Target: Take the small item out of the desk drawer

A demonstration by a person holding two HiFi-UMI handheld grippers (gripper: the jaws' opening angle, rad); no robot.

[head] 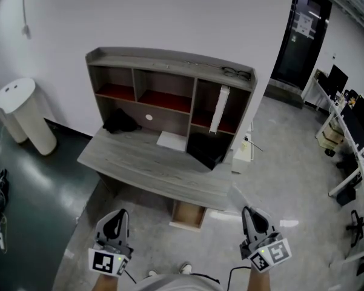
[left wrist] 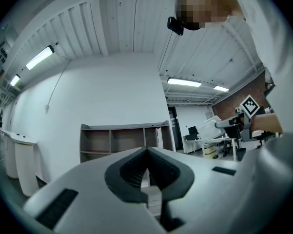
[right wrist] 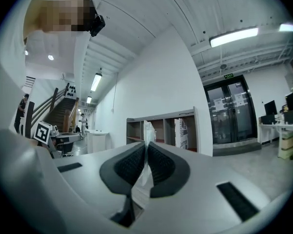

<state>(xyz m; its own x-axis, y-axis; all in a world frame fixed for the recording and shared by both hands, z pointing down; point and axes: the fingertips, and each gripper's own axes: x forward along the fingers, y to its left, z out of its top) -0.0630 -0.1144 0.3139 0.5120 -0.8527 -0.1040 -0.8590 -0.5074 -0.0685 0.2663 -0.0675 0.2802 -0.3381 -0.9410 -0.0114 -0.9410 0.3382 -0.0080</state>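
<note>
The grey desk (head: 146, 163) with its shelf unit (head: 169, 93) stands ahead of me in the head view. Under its front edge a small wooden drawer (head: 187, 215) is pulled out; I cannot make out anything inside it. My left gripper (head: 116, 219) and right gripper (head: 252, 214) are held low in front of the desk, one on each side of the drawer and clear of it. Each gripper view shows its pads meeting, the left gripper (left wrist: 147, 150) and the right gripper (right wrist: 146, 145) both shut with nothing held. Both views look toward the shelf unit (left wrist: 122, 141) (right wrist: 161, 130).
On the desk lie a black bag (head: 120, 122), a white sheet (head: 171, 140) and a black object (head: 205, 148). A tall white item (head: 218, 109) stands in a right shelf bay. A white cylindrical bin (head: 22, 115) stands left. Office desks (head: 351, 123) line the right side.
</note>
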